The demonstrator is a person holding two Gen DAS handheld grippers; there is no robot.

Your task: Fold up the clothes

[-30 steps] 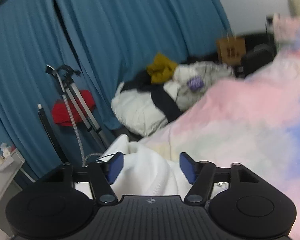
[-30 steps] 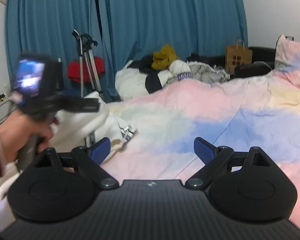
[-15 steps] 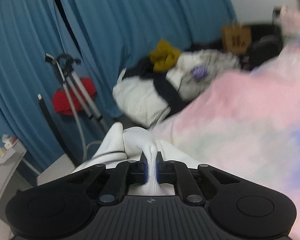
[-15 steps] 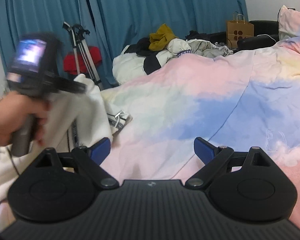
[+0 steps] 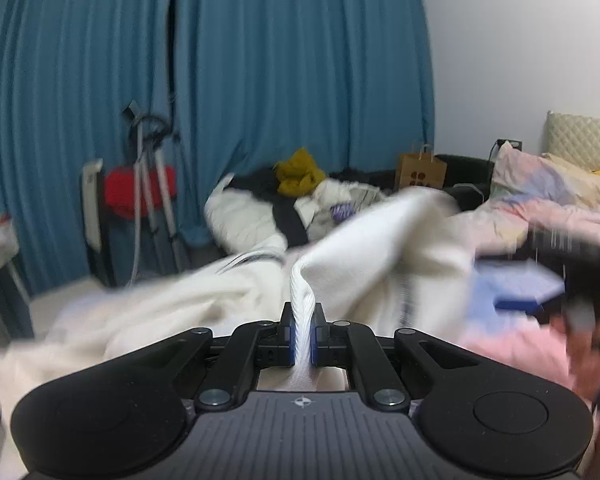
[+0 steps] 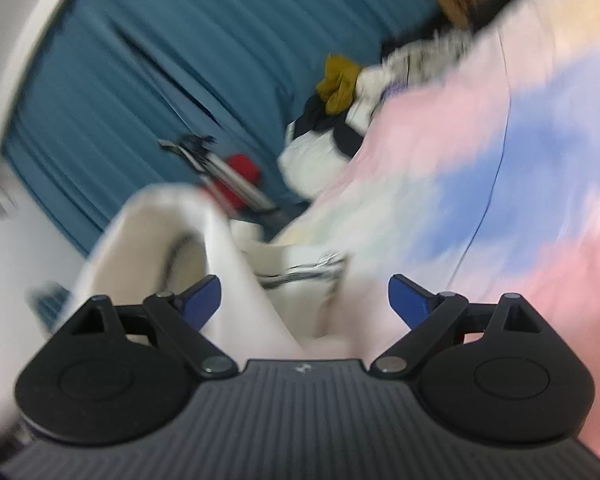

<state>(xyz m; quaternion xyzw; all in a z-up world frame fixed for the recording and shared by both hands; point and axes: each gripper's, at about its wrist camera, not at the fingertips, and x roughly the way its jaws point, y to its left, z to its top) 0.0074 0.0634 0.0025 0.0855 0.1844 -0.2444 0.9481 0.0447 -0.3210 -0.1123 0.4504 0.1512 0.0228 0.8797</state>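
A white garment (image 5: 228,292) with dark trim hangs stretched over the pastel bed cover (image 5: 540,216). My left gripper (image 5: 302,336) is shut on a ribbed white fold of it, which rises between the blue pads. In the left wrist view my right gripper (image 5: 540,288) shows as a blur at the right, held by a hand. In the right wrist view the same white garment (image 6: 172,240) drapes from upper left down between the jaws of my right gripper (image 6: 304,300), which stand wide open; the cloth lies against the left pad (image 6: 202,298). That view is rolled and blurred.
Blue curtains (image 5: 260,80) fill the back wall. A heap of clothes (image 5: 300,200) with a mustard piece sits past the bed's far end. A tripod (image 5: 152,184) with a red item stands left, a paper bag (image 5: 420,170) right, a pillow (image 5: 580,140) far right.
My left gripper closed on the white garment, then swung it up and across over the bed. The right gripper stayed open while rolling sharply, and the garment now drapes in front of it.
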